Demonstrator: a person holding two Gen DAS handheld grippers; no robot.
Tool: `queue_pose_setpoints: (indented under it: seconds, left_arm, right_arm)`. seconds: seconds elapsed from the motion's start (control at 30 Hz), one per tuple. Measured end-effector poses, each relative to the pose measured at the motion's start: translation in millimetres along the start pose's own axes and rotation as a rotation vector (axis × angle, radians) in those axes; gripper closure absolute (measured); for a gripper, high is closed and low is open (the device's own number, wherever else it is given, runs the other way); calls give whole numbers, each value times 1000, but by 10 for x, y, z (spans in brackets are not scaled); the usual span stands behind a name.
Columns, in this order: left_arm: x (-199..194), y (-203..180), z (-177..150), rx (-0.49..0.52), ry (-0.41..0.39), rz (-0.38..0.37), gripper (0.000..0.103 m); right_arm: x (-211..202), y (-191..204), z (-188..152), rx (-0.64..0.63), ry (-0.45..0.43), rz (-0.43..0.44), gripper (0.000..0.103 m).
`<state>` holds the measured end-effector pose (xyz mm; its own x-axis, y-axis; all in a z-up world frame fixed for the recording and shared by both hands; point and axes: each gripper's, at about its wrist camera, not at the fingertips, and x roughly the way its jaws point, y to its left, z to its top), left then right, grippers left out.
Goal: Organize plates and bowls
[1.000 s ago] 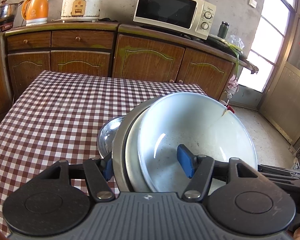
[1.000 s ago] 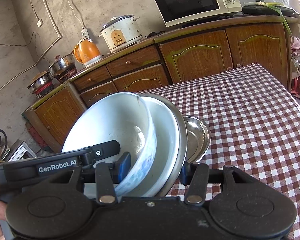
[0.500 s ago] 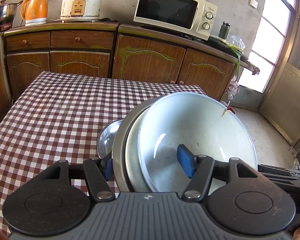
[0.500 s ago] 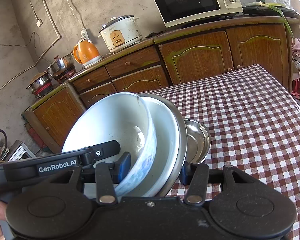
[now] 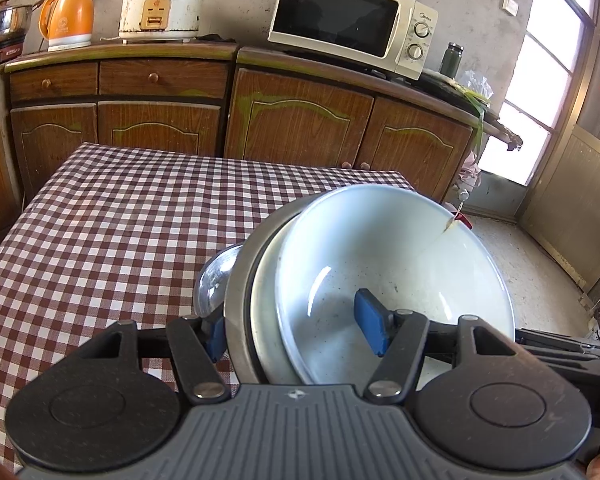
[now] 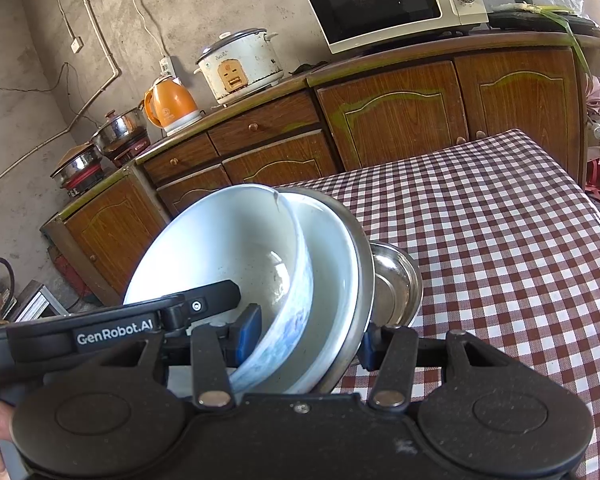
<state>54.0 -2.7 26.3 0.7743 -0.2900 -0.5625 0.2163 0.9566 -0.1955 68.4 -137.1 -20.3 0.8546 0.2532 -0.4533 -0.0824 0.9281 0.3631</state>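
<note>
While both grippers clamp the same nested stack of dishes from opposite sides, the load depends wholly on two pinches at the rims. The left gripper [image 5: 296,330] has one blue pad inside the white bowl [image 5: 396,264] and the other behind the metal basin [image 5: 240,280], jaws closed on the stack between them. The right gripper [image 6: 306,338] grips likewise, one pad inside the bowl, one outside the basin. The stack is tilted steeply, and whether it touches the checked tablecloth [image 5: 112,232] I cannot tell. A small steel dish [image 6: 396,284] sits just beyond the jaws, behind the basin. The bowl's rim shows a crack [image 5: 446,226]; squeezing harder could break it. If either hand pulls apart or twists, the smooth dishes may slide out of their nest and fall.
</note>
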Motion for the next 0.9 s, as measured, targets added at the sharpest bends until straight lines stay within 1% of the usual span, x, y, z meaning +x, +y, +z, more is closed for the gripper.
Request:
queue_pose_setpoints:
  seconds: [0.23, 0.53, 0.9]
  left_arm:
    - [37, 22, 6, -3, 4, -1, 39]
    - [61, 27, 16, -4, 6, -2, 39]
    - [179, 45, 40, -1, 20, -4, 39]
  right_arm:
    - [95, -21, 45, 1, 5, -1, 45]
    - [90, -26, 46, 1, 5, 0, 45]
    - [195, -108, 83, 9, 11, 0, 45]
